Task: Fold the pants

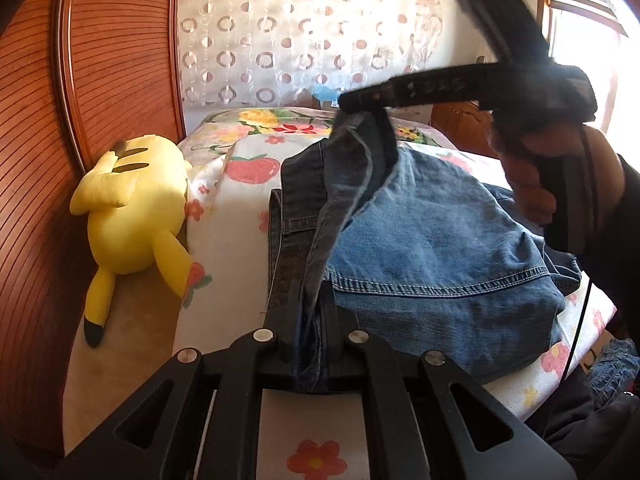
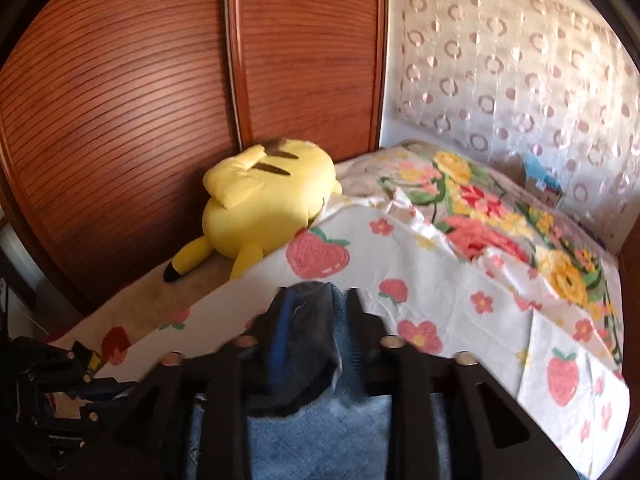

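Observation:
Blue denim pants [image 1: 432, 248] lie partly folded on the flowered bedspread [image 1: 240, 216]. My left gripper [image 1: 310, 300] is shut on a fold of the denim near the bed's front edge. My right gripper [image 1: 362, 102] shows in the left wrist view, held by a hand, shut on the far end of the same raised strip of denim, above the bed. In the right wrist view that gripper [image 2: 316, 296] is shut on a dark bunch of denim [image 2: 304, 344], with lighter denim [image 2: 320, 432] hanging below it.
A yellow plush toy [image 1: 136, 208] lies at the bed's left edge against a ribbed wooden wardrobe door [image 1: 80, 120]; it also shows in the right wrist view [image 2: 268, 204]. A patterned curtain [image 1: 304, 32] hangs behind the bed. A bright window [image 1: 580, 40] is at right.

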Motion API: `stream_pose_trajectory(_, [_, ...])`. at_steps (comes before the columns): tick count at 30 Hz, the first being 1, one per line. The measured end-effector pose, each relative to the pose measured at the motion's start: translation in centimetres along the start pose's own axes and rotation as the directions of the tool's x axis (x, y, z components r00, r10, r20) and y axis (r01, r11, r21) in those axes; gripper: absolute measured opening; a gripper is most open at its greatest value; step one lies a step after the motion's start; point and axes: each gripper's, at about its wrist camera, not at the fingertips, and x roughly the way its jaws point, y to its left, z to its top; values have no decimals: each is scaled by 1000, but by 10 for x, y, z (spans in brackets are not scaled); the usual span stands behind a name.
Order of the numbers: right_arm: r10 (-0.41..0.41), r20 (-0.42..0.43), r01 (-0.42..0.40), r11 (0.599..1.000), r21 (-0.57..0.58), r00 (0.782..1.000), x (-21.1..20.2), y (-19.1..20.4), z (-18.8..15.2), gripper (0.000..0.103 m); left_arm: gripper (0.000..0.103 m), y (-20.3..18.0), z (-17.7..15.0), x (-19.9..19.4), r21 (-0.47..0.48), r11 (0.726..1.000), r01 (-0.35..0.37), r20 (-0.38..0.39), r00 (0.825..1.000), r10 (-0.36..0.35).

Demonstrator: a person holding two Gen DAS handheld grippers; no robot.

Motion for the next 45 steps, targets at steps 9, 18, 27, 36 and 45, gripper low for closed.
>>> stream_pose_trajectory(9, [-33, 57, 31, 999, 41, 998, -41, -17, -35, 50, 46, 2, 5, 0, -8, 1000, -20, 6, 1000, 20])
stream_pose_trajectory(18, [-104, 56, 93, 982, 167, 993, -95, -46, -103, 50, 79, -17, 12, 2, -10, 1000, -3, 43, 999, 3])
stream_pose_trajectory(27, [-221, 37, 207, 950, 233, 974, -156, -51, -159, 50, 79, -56, 16, 12, 46, 998, 48, 41, 998, -50])
stream_pose_trajectory(36, [-306, 1, 291, 909, 299, 952, -220, -49, -214, 50, 79, -105, 12, 24, 123, 984, 125, -1, 992, -126])
stream_pose_trajectory(45, [-419, -90, 420, 824, 381, 903, -257, -56, -257, 50, 79, -140, 8, 30, 187, 967, 175, -42, 984, -170])
